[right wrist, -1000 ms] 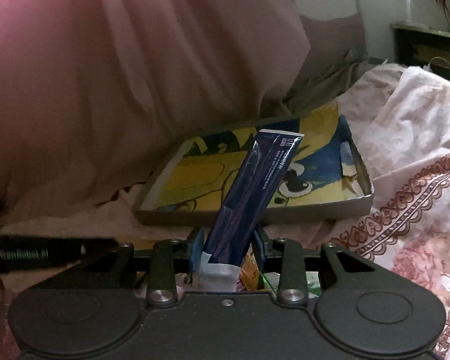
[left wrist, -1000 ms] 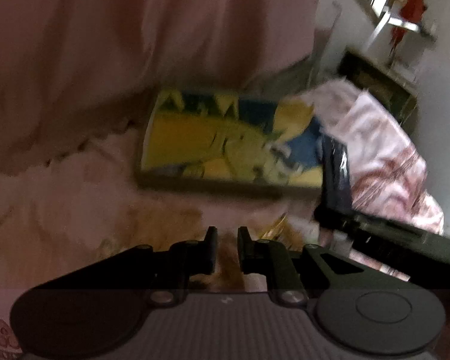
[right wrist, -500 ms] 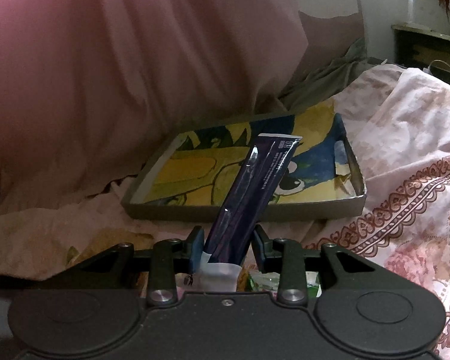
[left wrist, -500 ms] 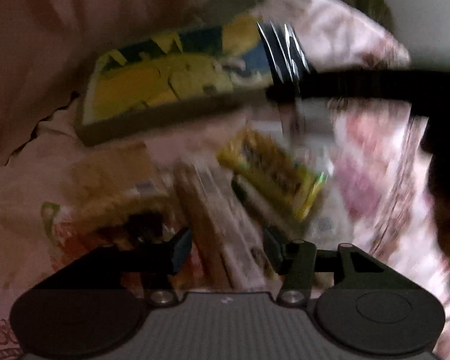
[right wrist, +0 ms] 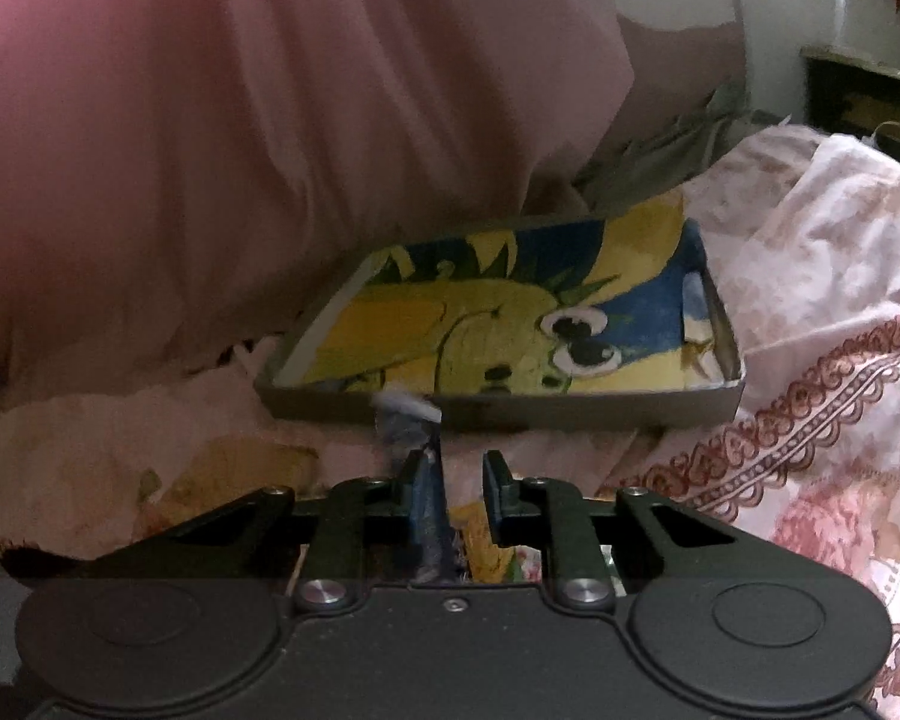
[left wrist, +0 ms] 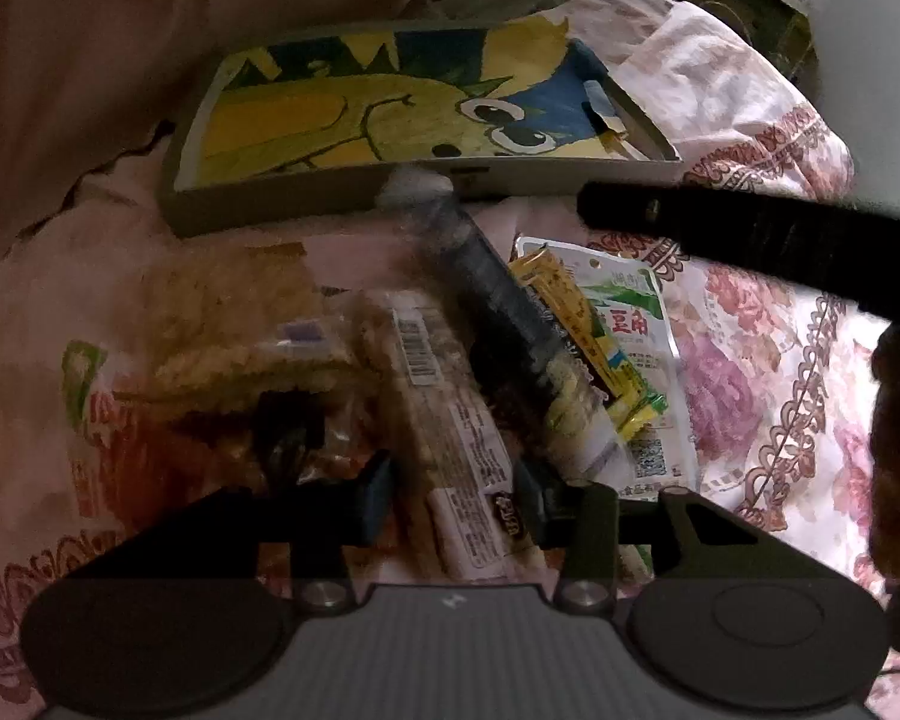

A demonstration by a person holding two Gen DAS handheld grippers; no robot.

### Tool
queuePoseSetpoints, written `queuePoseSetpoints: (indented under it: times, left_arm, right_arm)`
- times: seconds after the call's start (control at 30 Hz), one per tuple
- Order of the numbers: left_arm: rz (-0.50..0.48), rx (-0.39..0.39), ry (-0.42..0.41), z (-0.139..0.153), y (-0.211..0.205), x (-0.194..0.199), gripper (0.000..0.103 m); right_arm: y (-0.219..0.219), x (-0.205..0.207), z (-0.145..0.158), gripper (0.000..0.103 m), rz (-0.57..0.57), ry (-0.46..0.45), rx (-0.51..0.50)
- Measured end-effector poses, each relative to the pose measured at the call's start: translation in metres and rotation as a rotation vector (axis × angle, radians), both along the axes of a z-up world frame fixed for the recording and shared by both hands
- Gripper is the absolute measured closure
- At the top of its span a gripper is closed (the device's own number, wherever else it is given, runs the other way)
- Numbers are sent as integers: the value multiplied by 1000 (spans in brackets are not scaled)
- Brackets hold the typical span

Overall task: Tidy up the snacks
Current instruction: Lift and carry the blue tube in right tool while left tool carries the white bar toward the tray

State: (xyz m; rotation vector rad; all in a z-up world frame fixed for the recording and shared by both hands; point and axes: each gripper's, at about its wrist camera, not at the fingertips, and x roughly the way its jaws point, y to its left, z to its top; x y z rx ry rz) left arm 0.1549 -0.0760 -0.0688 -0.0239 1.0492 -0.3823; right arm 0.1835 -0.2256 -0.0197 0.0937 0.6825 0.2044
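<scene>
In front of the cartoon tray, my left gripper has dropped over the snack pile, jaws closing around a pale wrapped bar. My right gripper, also narrowing, has let its dark blue stick pack slump low; neither snack is in the tray yet.

You were in a home bedroom, on a bed with a floral bedspread, a pink quilt heaped behind, dark furniture against the pale wall.
</scene>
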Motion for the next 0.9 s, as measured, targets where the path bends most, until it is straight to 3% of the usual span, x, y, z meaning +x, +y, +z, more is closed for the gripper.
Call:
queuePoseSetpoints:
  times: [0.07, 0.13, 0.17, 0.33, 0.57, 0.63, 0.73, 0.9]
  left_arm:
    - [19, -30, 24, 0, 4, 2, 57]
    - [37, -57, 42, 1, 9, 4, 58]
    - [41, -66, 49, 1, 11, 4, 58]
    - [29, -57, 61, -3, 10, 7, 58]
    - [2, -48, 59, -6, 8, 9, 58]
    - [-11, -32, 46, -6, 6, 7, 58]
    - [-13, -31, 41, -5, 6, 7, 58]
    - [-10, -57, 30, 3, 11, 1, 59]
  right_arm:
    - [0, 3, -8, 78, 7, 36, 11]
    - [-1, 5, -17, 55, 12, 77, 46]
    - [-2, 8, -22, 54, 25, 109, 66]
    - [0, 16, -42, 54, 55, 250, 118]
    - [22, 11, -46, 56, 130, 244, 5]
    - [28, 10, -46, 67, 133, 233, -47]
    - [28, 7, -46, 75, 126, 226, -67]
    - [19, 4, -40, 79, 99, 222, -44]
